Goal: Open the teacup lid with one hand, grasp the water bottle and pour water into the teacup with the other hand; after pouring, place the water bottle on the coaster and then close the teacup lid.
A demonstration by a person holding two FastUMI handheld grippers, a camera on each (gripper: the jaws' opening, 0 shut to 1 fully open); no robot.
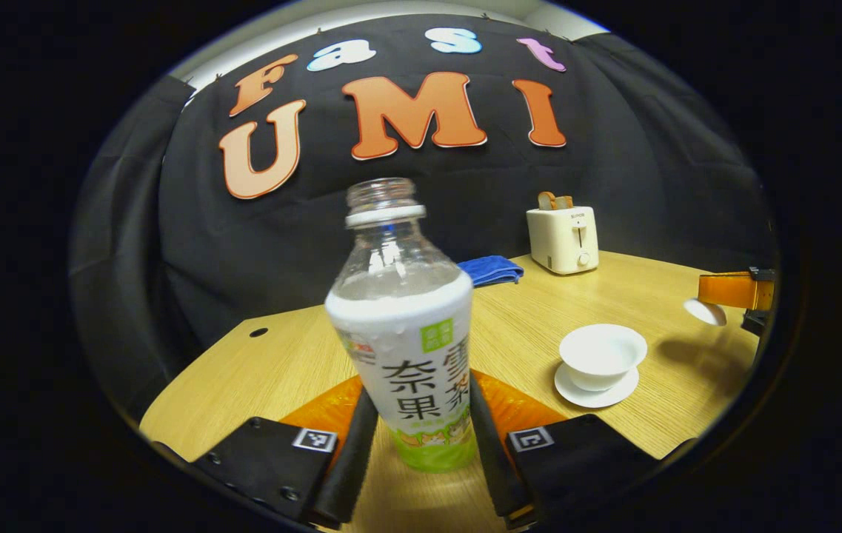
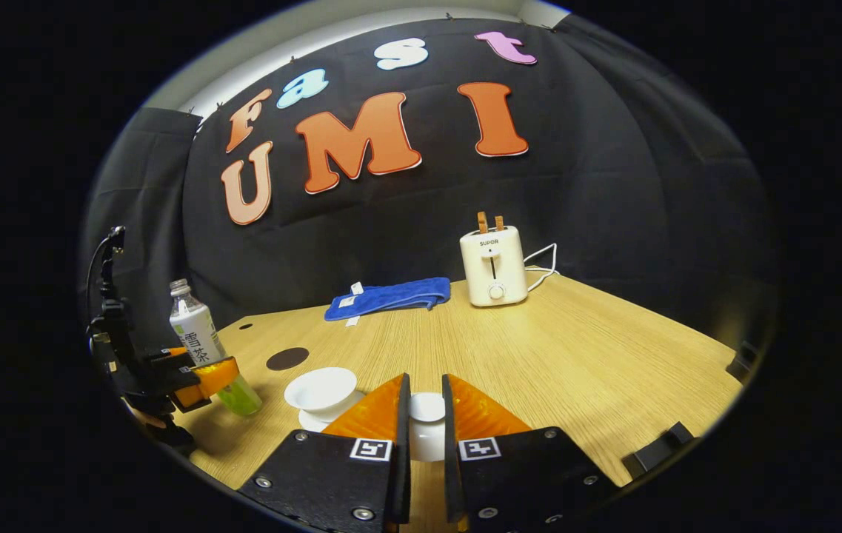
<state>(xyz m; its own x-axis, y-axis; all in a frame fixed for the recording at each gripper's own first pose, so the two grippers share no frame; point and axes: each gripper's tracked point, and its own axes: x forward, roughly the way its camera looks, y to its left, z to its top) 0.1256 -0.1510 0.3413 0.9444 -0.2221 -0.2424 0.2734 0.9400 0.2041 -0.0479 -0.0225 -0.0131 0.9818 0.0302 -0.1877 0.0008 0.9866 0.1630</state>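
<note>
Teacup (image 1: 602,357) sits uncovered on its saucer (image 1: 595,392), out on the table (image 1: 643,281) well in from its edges. Its lid (image 2: 426,409) is pinched between the right tool's (image 2: 424,422) fingers, just beside the cup. The water bottle (image 1: 406,333), uncapped and upright, is clamped in the left tool (image 1: 417,437); the cup lies to that tool's right. Pouring probably means carrying the bottle rightward and tipping its neck over the cup. The dark coaster (image 2: 287,358) lies just behind the cup.
</note>
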